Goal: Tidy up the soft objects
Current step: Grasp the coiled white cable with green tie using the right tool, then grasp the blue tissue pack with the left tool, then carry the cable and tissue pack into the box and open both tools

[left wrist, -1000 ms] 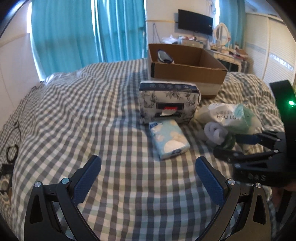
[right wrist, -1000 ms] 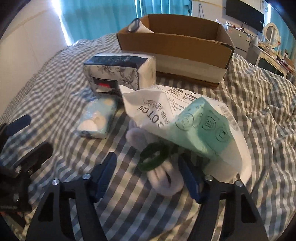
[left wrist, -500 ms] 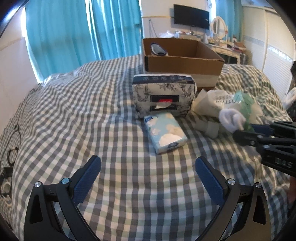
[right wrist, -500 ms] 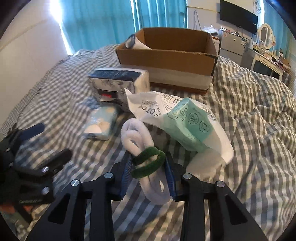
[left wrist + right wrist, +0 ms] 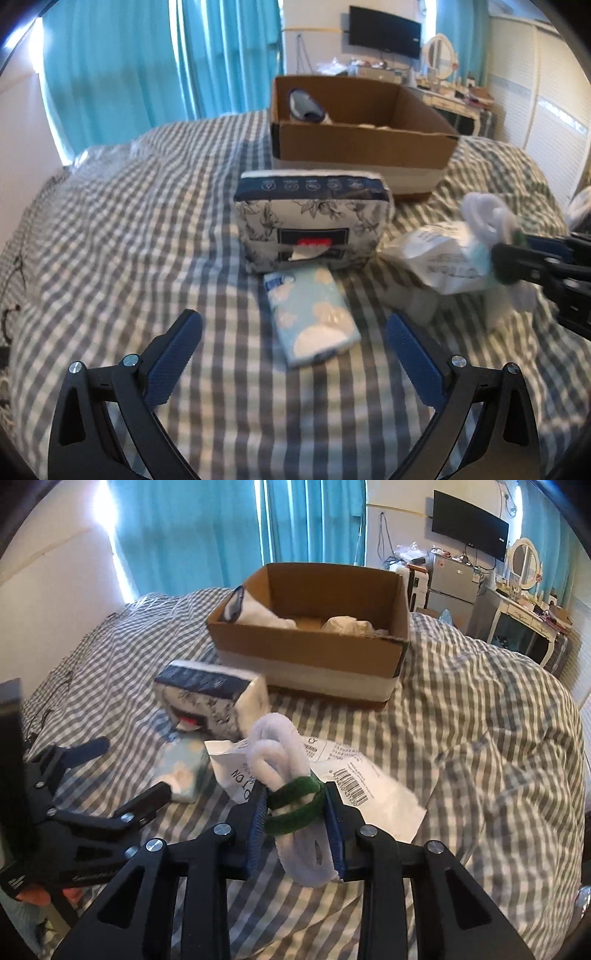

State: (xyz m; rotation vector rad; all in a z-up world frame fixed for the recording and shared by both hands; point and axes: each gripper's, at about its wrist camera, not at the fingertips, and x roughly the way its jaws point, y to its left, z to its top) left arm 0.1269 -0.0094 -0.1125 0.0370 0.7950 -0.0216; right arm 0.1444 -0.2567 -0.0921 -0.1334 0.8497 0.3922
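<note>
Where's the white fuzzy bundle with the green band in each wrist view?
Left wrist: white fuzzy bundle with green band at the far right edge, mid-height, clamped in the right tool.
Right wrist: bottom centre, between that tool's pads.
Shared landmark: brown cardboard box, behind it in both.

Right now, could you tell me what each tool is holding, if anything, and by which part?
The right tool grips the white fuzzy bundle at its green band, pads on either side. The left tool is open and holds nothing.
</note>
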